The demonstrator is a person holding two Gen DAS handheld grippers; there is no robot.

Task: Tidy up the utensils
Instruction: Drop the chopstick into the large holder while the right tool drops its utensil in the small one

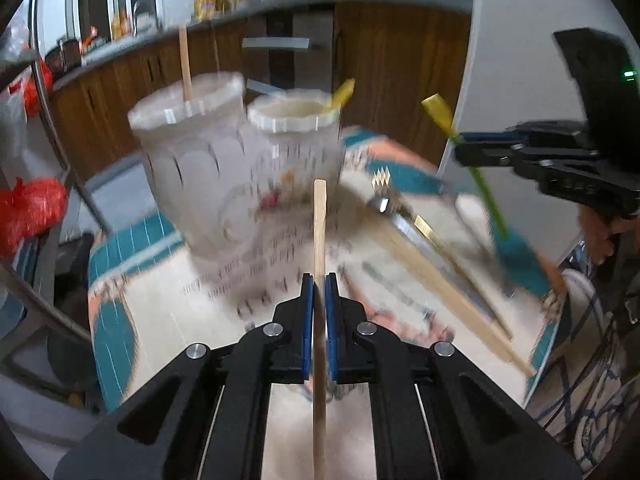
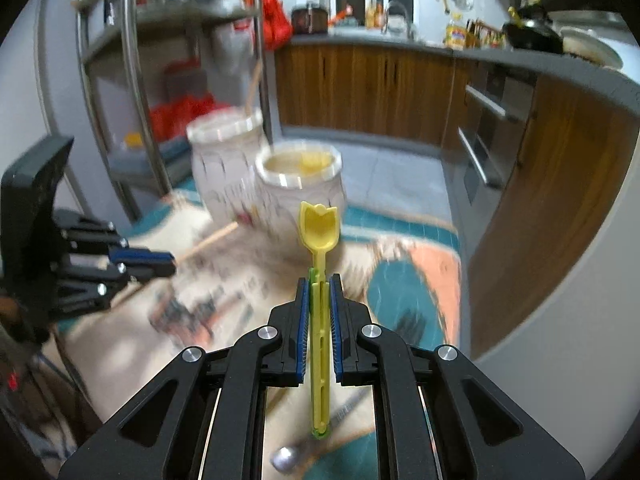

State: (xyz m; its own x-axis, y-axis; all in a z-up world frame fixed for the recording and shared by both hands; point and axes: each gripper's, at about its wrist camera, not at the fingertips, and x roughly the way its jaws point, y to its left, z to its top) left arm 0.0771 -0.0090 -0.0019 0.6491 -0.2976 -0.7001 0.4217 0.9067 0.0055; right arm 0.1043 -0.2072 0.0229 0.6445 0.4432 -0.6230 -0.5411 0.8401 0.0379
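My left gripper (image 1: 319,280) is shut on a wooden chopstick (image 1: 319,224) and holds it above the table, short of two pale ribbed cups. The left cup (image 1: 188,152) holds a wooden stick; the right cup (image 1: 296,148) holds a yellow utensil. My right gripper (image 2: 319,280) is shut on a yellow plastic spoon (image 2: 318,228) with a green part behind it, pointing at the nearer cup (image 2: 300,188). The right gripper also shows in the left wrist view (image 1: 460,148), and the left gripper shows in the right wrist view (image 2: 168,262). The views are blurred.
A fork (image 1: 384,184), chopsticks (image 1: 440,284) and other utensils lie on the patterned tablecloth (image 1: 160,320) to the right. A metal spoon (image 2: 286,458) lies below my right gripper. A metal rack (image 2: 132,80) stands at the left and kitchen cabinets (image 2: 360,88) behind.
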